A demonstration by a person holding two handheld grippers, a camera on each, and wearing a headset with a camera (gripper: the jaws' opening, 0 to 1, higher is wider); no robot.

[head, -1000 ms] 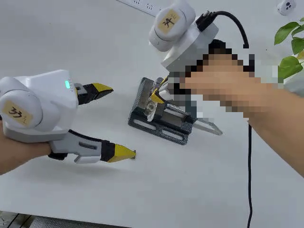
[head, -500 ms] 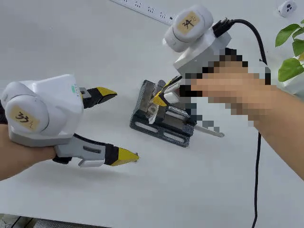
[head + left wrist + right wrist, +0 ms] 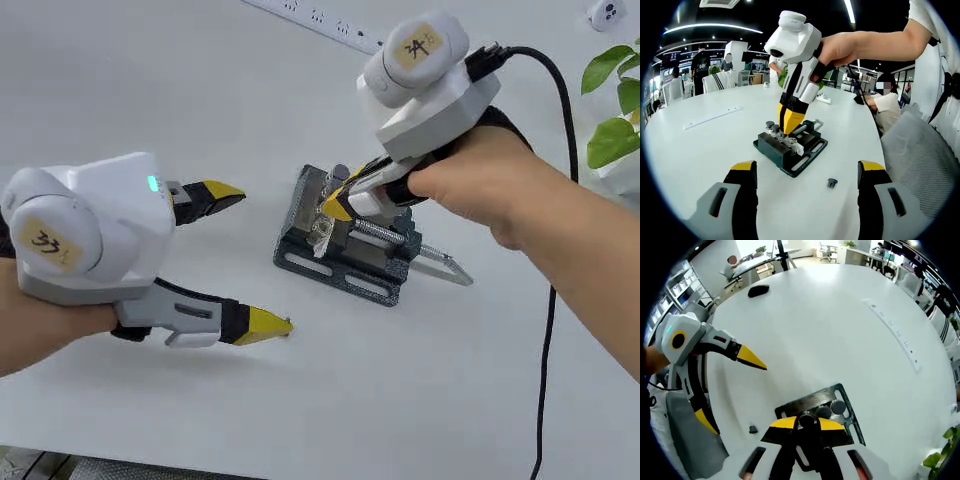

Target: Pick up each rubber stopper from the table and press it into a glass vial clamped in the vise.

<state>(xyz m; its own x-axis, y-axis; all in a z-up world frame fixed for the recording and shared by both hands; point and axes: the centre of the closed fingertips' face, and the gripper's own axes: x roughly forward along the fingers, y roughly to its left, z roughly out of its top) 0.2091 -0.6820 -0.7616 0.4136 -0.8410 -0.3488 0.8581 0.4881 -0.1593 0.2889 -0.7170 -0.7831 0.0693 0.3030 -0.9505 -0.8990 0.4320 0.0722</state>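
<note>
The right gripper (image 3: 332,207) stands over the vise (image 3: 345,268), its jaws nearly closed on a dark stopper (image 3: 805,419) at the vise edge nearest to it. 2 stoppered vials (image 3: 837,406) sit just beyond its tips. The left gripper (image 3: 264,260) hovers wide open and holds nothing, well apart from the vise, with white table (image 3: 200,90) between them. 1 loose stopper (image 3: 832,183) lies just ahead of its jaws, nearer the right one.
</note>
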